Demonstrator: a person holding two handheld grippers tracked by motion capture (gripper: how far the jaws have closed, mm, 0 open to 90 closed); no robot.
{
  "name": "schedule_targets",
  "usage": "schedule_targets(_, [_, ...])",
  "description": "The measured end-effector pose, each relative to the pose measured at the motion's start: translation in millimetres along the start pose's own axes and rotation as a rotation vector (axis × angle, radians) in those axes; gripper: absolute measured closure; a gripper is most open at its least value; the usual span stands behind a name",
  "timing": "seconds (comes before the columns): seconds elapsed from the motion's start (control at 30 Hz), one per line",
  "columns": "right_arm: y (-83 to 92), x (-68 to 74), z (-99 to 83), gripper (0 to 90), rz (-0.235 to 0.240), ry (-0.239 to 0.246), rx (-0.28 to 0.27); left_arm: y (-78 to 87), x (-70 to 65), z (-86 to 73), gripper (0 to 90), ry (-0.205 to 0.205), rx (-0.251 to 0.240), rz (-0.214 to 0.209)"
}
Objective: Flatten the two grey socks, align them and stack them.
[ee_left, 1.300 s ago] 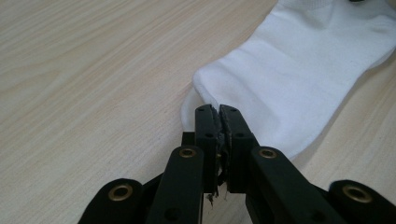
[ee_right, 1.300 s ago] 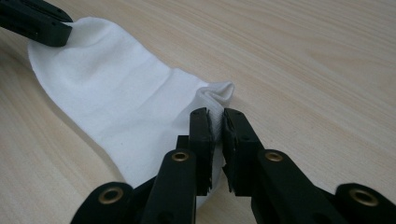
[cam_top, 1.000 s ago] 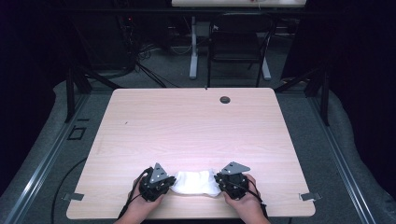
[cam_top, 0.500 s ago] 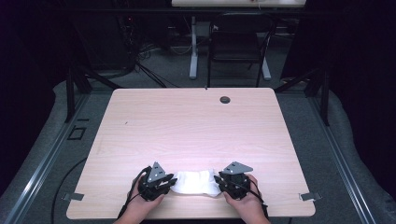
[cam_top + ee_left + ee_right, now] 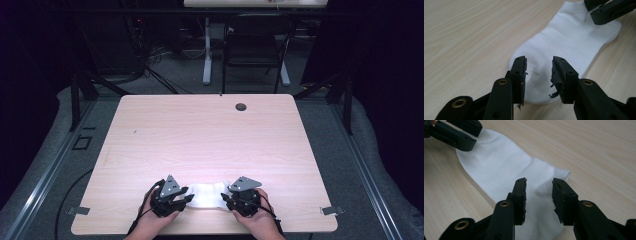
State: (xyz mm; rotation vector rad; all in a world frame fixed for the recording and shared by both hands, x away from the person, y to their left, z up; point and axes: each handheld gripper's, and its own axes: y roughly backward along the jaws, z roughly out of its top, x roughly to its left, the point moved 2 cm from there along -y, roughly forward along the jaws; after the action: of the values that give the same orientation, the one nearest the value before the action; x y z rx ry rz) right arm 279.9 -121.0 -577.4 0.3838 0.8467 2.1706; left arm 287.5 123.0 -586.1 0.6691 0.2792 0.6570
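Note:
A white sock lies flat near the table's front edge, between my two grippers. My left gripper is at its left end and my right gripper at its right end. In the left gripper view the left gripper stands open over the sock, its jaws astride one end, nothing pinched. In the right gripper view the right gripper is open over the other end of the sock. Each view shows the other gripper at the sock's far end.
The light wooden table has a dark round grommet near its far edge. A dark chair and desk legs stand on the floor beyond the table. Metal clips sit at the front corners.
Both grippers stay at the sock's ends; the left one has shifted slightly. The sock lies in the same place.

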Motion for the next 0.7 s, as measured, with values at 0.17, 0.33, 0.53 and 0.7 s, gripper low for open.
schedule_targets(0.17, [-1.3,-2.3,-4.9,60.3,-0.002,-0.008,0.032,-4.7,-0.3,-3.8,62.9,0.000,0.022,-0.003])
schedule_targets(0.33, [-4.4,-4.0,-7.3,59.6,-0.007,-0.015,0.036,-5.2,0.1,-4.8,62.5,-0.001,0.023,-0.008])
schedule_targets(0.53, [-5.7,-5.2,-8.8,60.0,-0.003,-0.028,0.047,-6.2,0.6,-5.7,62.2,0.003,0.020,-0.004])
schedule_targets(0.7, [-8.4,-7.1,-8.0,60.6,-0.005,-0.041,0.032,-7.5,3.8,-5.0,62.2,0.011,0.013,0.000])
